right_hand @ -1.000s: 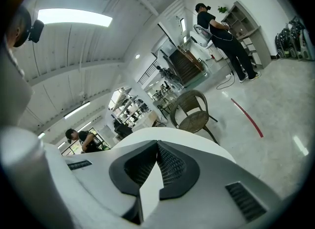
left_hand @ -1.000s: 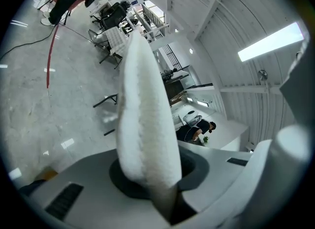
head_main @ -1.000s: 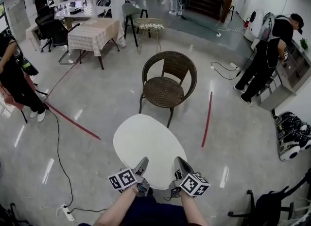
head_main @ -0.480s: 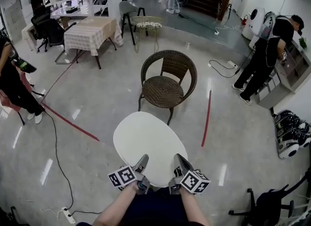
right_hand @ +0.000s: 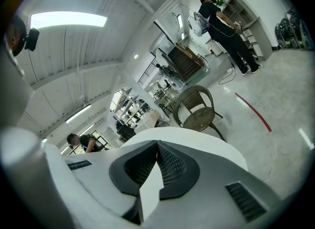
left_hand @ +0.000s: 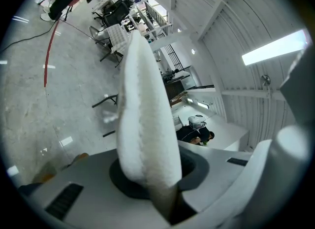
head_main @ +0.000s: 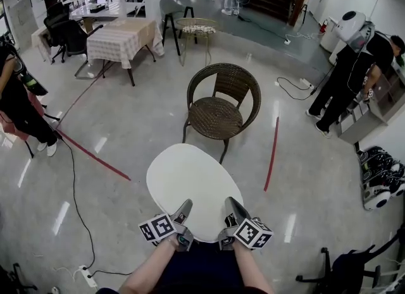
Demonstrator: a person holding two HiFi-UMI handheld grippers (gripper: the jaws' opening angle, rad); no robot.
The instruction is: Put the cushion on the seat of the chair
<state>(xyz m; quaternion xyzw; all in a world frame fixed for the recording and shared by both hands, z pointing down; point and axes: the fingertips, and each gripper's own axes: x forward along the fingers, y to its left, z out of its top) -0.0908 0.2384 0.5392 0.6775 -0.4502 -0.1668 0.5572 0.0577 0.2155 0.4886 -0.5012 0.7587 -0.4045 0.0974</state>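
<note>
White cushion (head_main: 190, 188): held level above the floor (head_main: 114, 141), its far edge near the wicker chair (head_main: 219, 114) and short of the seat. Your left gripper (head_main: 187, 207) and right gripper (head_main: 230, 204) each clamp its near edge, side by side.

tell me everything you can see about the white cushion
The cushion is a plain white oval pad, soft-looking, with a stitched seam round its edge. It is held roughly flat in the air in front of the person. The left gripper and right gripper each pinch its near edge. The wicker chair stands beyond it, not touching, seat bare.
</note>
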